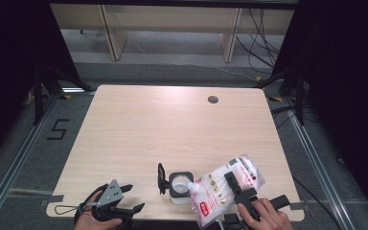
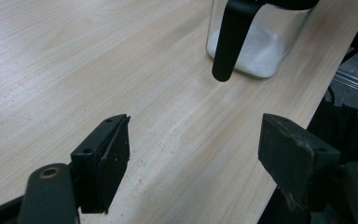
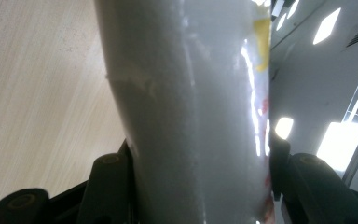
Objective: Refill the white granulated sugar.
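Observation:
A clear square jar (image 1: 179, 186) with a black rim and flipped-open black lid stands near the table's front edge; white powder lies in its bottom (image 2: 260, 52). My right gripper (image 1: 242, 191) is shut on a plastic bag of white powder (image 1: 225, 188) with red print, tilted so its corner reaches over the jar's mouth. In the right gripper view the bag (image 3: 191, 112) sits pressed between both jaws. My left gripper (image 1: 124, 201) rests at the front left edge, open and holding nothing, its jaws (image 2: 193, 158) pointing toward the jar.
The light wooden table (image 1: 172, 129) has a round cable hole (image 1: 213, 99) at the back right. Black frame posts stand on both sides, and cables lie on the floor beyond the far edge.

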### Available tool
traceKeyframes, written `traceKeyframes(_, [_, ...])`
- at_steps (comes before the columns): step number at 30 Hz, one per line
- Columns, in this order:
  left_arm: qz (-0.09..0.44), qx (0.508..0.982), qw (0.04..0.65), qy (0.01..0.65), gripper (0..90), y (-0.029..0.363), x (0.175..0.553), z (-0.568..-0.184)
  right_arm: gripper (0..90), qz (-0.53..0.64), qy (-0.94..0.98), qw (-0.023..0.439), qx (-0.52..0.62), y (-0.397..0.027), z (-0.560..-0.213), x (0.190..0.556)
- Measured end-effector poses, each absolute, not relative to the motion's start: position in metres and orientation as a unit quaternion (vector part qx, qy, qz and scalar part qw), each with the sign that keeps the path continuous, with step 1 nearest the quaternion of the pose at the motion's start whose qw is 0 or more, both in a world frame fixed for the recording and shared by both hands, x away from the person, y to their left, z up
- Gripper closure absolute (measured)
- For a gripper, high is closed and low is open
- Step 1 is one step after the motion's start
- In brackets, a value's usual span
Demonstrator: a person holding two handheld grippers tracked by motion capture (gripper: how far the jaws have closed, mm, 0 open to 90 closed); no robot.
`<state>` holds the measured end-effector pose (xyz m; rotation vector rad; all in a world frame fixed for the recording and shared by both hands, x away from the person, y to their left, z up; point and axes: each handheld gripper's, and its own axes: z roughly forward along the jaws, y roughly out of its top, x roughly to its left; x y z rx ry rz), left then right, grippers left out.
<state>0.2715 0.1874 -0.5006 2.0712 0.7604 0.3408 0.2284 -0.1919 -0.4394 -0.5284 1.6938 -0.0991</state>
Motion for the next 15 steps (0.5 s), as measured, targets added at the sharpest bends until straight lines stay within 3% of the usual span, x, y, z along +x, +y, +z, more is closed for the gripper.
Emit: traceKeyframes(15, [0.138,0.834,0.439,0.305,24.4,0.1875,0.2716,-0.5004,52.4,-0.036,0.746,0.63,-0.213,-0.192,-0.441,0.2273])
